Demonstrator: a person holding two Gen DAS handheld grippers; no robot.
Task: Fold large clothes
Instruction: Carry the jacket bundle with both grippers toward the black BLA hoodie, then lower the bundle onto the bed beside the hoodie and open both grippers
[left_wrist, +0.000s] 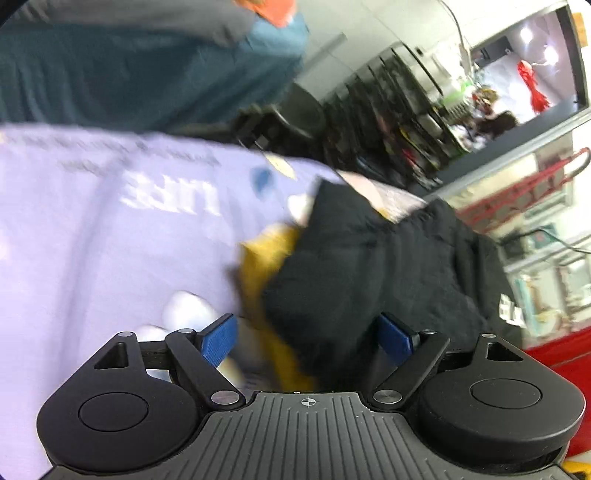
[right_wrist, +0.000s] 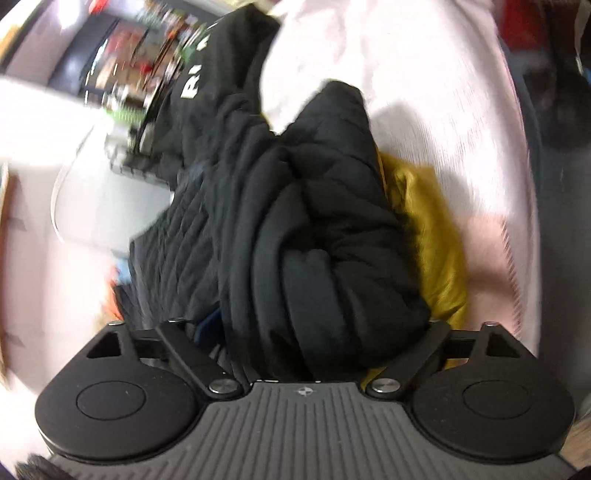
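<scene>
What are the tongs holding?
The left tongs are open, holding nothing. The right tongs hold bunched folds of the black jacket.

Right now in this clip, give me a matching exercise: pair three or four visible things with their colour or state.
Things:
1. left hand-held gripper
2. quilted padded jacket
3. printed cloth spread under the pile
4. crumpled garment beside the jacket

States:
A. mustard yellow
B. open, blue pads apart
C. black, bunched up
D. pale lilac

Pairs: 1-B, 2-C, 3-D, 4-A
</scene>
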